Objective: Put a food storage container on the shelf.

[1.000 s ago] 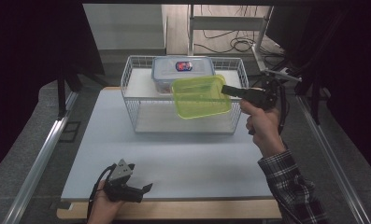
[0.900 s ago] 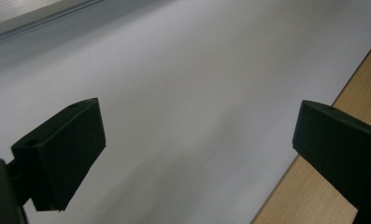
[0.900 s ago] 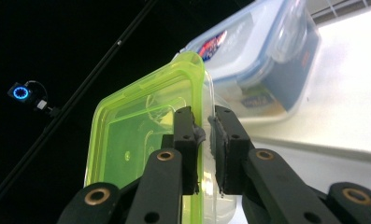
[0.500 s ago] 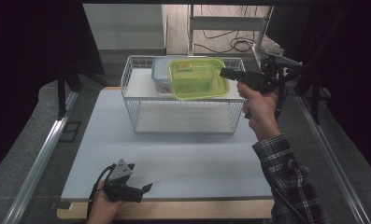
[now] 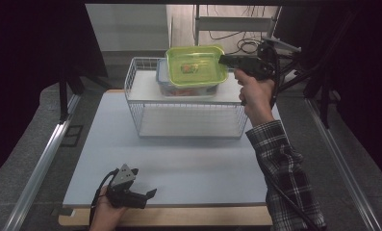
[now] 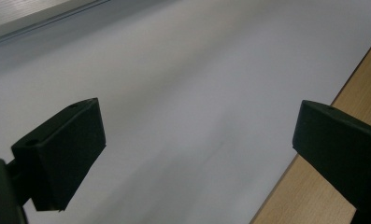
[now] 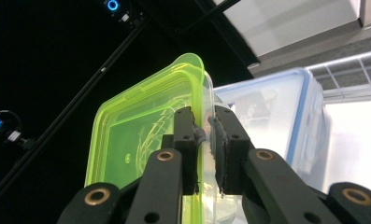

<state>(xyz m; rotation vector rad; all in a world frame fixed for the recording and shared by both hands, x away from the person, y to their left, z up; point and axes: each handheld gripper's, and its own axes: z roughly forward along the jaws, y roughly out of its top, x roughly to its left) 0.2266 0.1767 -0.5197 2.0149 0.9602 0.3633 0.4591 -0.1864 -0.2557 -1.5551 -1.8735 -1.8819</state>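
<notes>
A clear food box with a lime-green lid [image 5: 196, 66] hangs above the back of a white wire basket [image 5: 145, 126]. My right gripper [image 5: 223, 60] is shut on the box's right rim; in the right gripper view its jaws pinch the edge of the green-lidded box [image 7: 146, 140]. Under it, inside the basket, sits a clear box with a blue lid [image 5: 165, 82], seen beyond the jaws as the blue-lidded box [image 7: 286, 112]. My left gripper [image 5: 149, 196] rests open at the table's front left, its fingers [image 6: 64, 149] wide apart over the bare mat.
A pale grey mat [image 5: 198, 163] covers the table, with a wooden strip [image 5: 188, 216] along the front edge. Metal rails [image 5: 49, 149] run down both sides. Dark stands and cables [image 5: 246, 45] lie behind the basket.
My right gripper has carried the green-lidded box left and toward the back, from the basket's right side to above the blue-lidded box. The left gripper has stayed still.
</notes>
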